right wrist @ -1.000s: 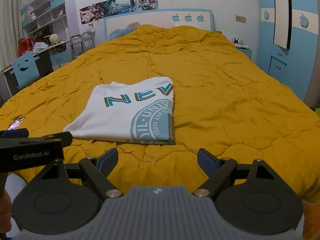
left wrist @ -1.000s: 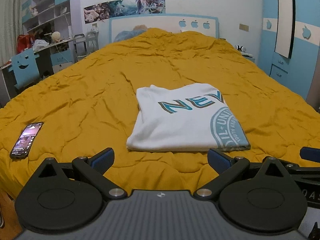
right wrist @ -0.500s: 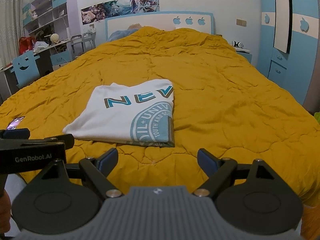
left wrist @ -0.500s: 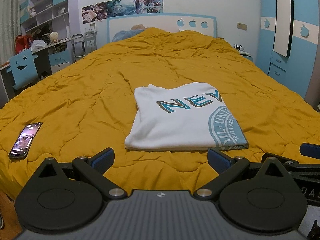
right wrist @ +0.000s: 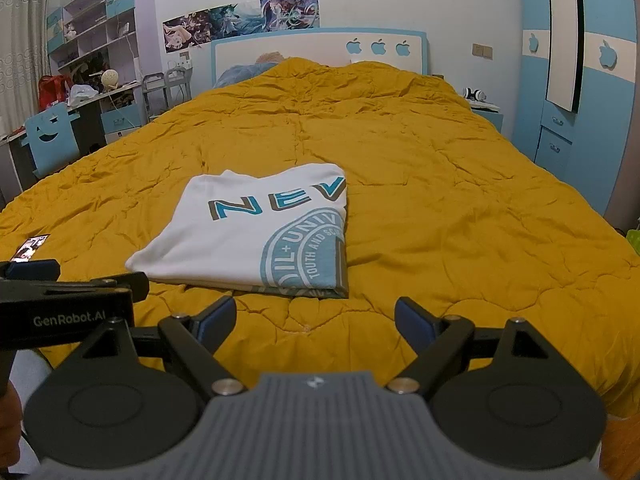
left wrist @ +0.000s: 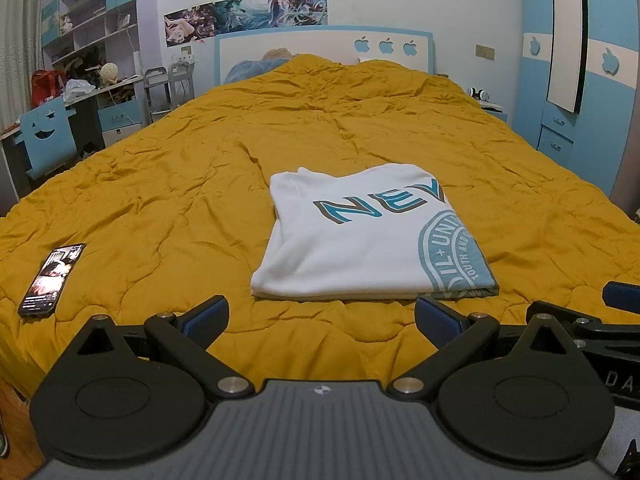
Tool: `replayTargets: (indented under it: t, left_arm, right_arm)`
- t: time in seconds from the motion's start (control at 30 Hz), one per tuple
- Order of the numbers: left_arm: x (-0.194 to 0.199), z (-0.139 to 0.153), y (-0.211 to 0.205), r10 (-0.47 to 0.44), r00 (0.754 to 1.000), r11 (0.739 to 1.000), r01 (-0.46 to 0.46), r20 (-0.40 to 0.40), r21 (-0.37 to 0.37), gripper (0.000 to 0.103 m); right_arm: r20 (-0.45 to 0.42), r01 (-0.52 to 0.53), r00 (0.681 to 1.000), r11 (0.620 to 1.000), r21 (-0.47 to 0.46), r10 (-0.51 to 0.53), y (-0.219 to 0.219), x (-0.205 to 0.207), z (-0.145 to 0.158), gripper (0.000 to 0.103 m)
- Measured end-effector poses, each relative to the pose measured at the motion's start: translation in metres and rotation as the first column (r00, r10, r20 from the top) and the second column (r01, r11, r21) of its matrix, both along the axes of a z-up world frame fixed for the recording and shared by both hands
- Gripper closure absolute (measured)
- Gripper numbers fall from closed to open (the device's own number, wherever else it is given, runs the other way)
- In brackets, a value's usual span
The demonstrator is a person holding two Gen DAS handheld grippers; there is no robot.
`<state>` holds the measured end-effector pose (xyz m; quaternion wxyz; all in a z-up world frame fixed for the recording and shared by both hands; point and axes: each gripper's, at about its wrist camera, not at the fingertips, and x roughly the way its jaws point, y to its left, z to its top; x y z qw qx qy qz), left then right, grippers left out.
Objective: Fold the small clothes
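Folded white T-shirt (left wrist: 360, 240) lies flat on the mustard quilt (left wrist: 200, 184), near the foot of the bed, teal "NEV" lettering and a round seal print facing up. Folded edge runs along its right side.

Left wrist view only: the whole phone (left wrist: 52, 280) lies on the quilt, well left of the shirt, screen lit. The right wrist view catches just a sliver of it (right wrist: 30, 247) behind the other tool. Right wrist view only: the "GenRobot.AI" label on the side of the left gripper (right wrist: 76, 280), a green object (right wrist: 633, 240) at the far right edge, and a bit of the person's hand (right wrist: 8, 420) at the lower left.

Left gripper (left wrist: 320, 316): jaws spread wide, blue pads (left wrist: 204, 318) clear of everything, holding nothing, hanging just short of the shirt's near hem.

Right gripper (right wrist: 316, 320): also wide open and empty, pads (right wrist: 416, 322) off the fabric, lined up with the shirt's right near corner. Its tip (left wrist: 620, 296) shows at the right edge of the left view
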<state>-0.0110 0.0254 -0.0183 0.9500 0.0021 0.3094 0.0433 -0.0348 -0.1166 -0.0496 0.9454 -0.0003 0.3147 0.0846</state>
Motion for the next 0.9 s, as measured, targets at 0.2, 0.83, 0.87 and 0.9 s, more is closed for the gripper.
replayTargets:
  t: [0.2, 0.83, 0.87, 0.9]
  left_arm:
    - [0.0, 0.0, -0.0005, 0.002, 1.0, 1.0, -0.002, -0.001, 0.001, 0.0]
    - [-0.0009, -0.0035, 0.0013, 0.005, 1.0, 1.0, -0.005, -0.013, 0.0, 0.0]
    - [-0.001, -0.0036, 0.0015, 0.006, 1.0, 1.0, -0.006, -0.014, 0.0, 0.0]
    - [0.0, -0.0032, 0.0013, 0.006, 1.0, 1.0, -0.006, -0.015, 0.001, 0.0]
  right_arm:
    - [0.003, 0.002, 1.0, 1.0, -0.001, -0.002, -0.0002, 0.0001, 0.0004, 0.021]
    - [0.0, 0.008, 1.0, 1.0, 0.0, -0.008, 0.0017, -0.0003, -0.0004, 0.021]
    - [0.0, 0.008, 1.0, 1.0, 0.0, -0.008, 0.0017, -0.0003, -0.0005, 0.021]
    - [0.0, 0.009, 1.0, 1.0, -0.001, -0.009, 0.0016, -0.0001, -0.0006, 0.021]
